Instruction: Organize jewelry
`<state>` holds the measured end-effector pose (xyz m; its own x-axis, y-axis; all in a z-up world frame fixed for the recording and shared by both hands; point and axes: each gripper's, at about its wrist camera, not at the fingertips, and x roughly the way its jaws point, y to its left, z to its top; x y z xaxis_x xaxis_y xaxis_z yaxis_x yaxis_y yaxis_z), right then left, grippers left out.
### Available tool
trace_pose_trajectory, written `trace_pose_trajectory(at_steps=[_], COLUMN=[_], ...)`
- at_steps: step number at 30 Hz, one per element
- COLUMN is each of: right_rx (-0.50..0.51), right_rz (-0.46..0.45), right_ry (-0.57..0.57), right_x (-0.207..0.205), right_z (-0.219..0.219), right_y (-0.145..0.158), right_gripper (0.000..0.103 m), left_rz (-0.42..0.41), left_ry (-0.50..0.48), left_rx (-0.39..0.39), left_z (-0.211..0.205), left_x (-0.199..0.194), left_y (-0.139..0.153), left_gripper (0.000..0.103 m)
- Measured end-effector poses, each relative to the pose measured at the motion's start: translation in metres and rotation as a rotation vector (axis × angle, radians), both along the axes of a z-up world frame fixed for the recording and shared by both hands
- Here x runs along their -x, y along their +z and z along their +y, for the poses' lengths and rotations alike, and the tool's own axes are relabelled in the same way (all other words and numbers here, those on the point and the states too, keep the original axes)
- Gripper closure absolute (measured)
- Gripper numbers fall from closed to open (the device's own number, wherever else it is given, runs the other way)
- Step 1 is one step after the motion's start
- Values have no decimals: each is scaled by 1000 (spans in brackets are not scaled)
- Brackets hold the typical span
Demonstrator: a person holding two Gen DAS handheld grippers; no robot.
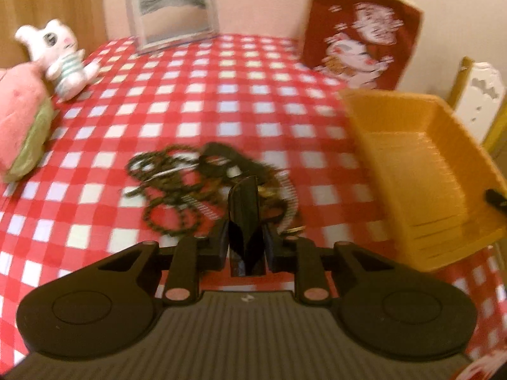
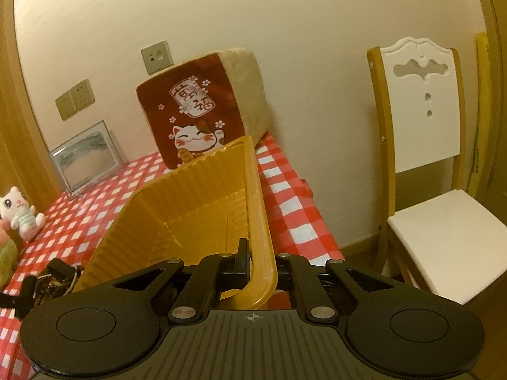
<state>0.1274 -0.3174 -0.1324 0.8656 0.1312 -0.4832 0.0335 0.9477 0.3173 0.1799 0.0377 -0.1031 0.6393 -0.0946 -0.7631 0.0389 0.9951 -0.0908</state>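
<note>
While the right gripper [image 2: 253, 261] clamps the ribbed yellow tray's [image 2: 202, 190] rim, the left gripper [image 1: 245, 221] pinches a glossy black piece [image 1: 244, 209].

My table wears a red-and-white checked cloth [image 1: 196, 107]. At its far left sits a white cat plush [image 1: 60, 55] in a striped shirt, touching a pink and green plush [image 1: 22, 120] nearer me. A framed picture [image 1: 172, 12] leans at the far wall, a lucky-cat cushion [image 2: 206, 110] stands far right. Wall sockets [image 2: 74, 98] sit above the frame; a white chair [image 2: 424, 145] stands right of the table.
</note>
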Motion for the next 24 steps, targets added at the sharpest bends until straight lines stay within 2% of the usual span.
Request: trace_pose_trajectory(at_steps=[5, 10, 16, 24], right_rx=[26, 52, 65, 88], right_rz=[0, -6, -6, -7], right_ry=[18, 31, 31, 28], right_x=[-1, 1, 6, 9], right_z=[1, 2, 4, 5], right_y=[4, 7, 8, 13], right_gripper=[98, 98, 98, 98], left_rz=[-48, -62, -11, 68], left_ry=[-119, -232, -292, -323], left_rx=[74, 125, 142, 154], left_z=[-45, -91, -128, -147], left_x=[3, -2, -14, -16], left_y=[20, 25, 7, -14], left_gripper=[82, 82, 82, 81])
